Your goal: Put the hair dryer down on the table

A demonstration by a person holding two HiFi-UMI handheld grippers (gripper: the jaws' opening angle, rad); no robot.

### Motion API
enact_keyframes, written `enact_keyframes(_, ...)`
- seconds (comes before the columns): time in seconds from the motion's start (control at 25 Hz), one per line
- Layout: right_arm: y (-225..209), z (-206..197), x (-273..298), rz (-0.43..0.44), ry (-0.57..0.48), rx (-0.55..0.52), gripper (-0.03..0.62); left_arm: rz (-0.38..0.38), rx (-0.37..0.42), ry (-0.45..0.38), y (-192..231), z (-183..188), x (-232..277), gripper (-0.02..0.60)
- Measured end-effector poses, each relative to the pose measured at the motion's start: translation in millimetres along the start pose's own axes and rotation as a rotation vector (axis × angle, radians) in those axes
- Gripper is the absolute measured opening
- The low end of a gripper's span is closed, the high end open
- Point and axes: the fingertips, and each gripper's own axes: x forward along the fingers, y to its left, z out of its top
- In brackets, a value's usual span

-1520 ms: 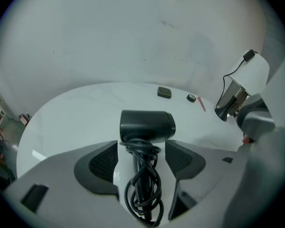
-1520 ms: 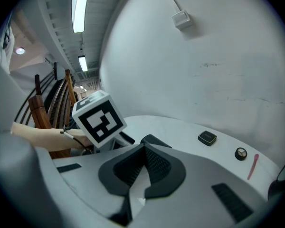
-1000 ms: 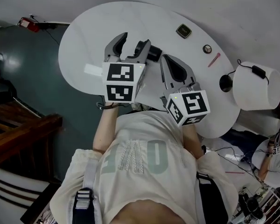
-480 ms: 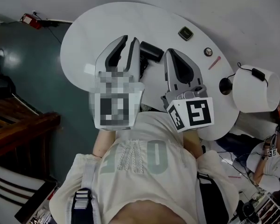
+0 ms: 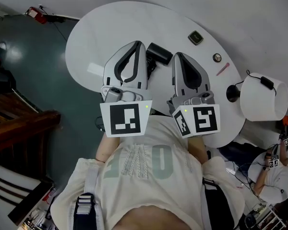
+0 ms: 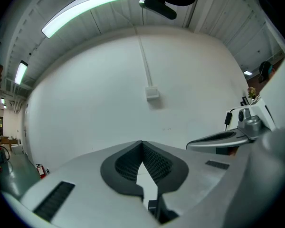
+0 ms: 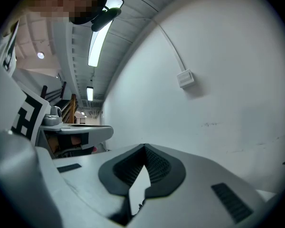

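The table (image 5: 110, 28) is smooth, faintly glossy white; the hair dryer (image 5: 159, 53) is matt black plastic.

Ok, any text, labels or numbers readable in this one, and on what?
No text reads clearly.
Print on the shirt: large, pale, creased, unreadable.
Cubes on the left gripper and right gripper: black square patterns, no words.
The small dark item on the table: too small to read.

The black hair dryer (image 5: 159, 53) lay on the white oval table (image 5: 101, 32), near the upper middle of the frame, partly hidden.
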Motion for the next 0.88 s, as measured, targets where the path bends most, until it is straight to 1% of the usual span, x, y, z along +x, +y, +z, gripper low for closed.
enact_keyframes(0.16, -0.8, 0.4, -1.0, 0.000, -0.004, -0.002, -0.003, 0.005, -0.029, -0.004, -0.3, 0.1, -1.4, 0.006)
enact_keyframes(0.4, -1.1, 1.7, -2.3, -0.005, -0.005, -0.021, -0.003, 0.000, -0.031, 0.003, -1.4, -0.7, -1.3, 0.006)
enact_keyframes(0.6, 2.2, 0.6, -2.3, 0.002, 0.001, -0.027, -0.003, -0.008, -0.057, 0.005, -1.8, -3.3, -2.0, 0.006)
enact_keyframes(0.88, 2.9, 0.5, -2.5, 0.007, 0.003, -0.023, -0.003, -0.012, -0.050, 0.022, -3.4, -6.5, -2.1, 0.006)
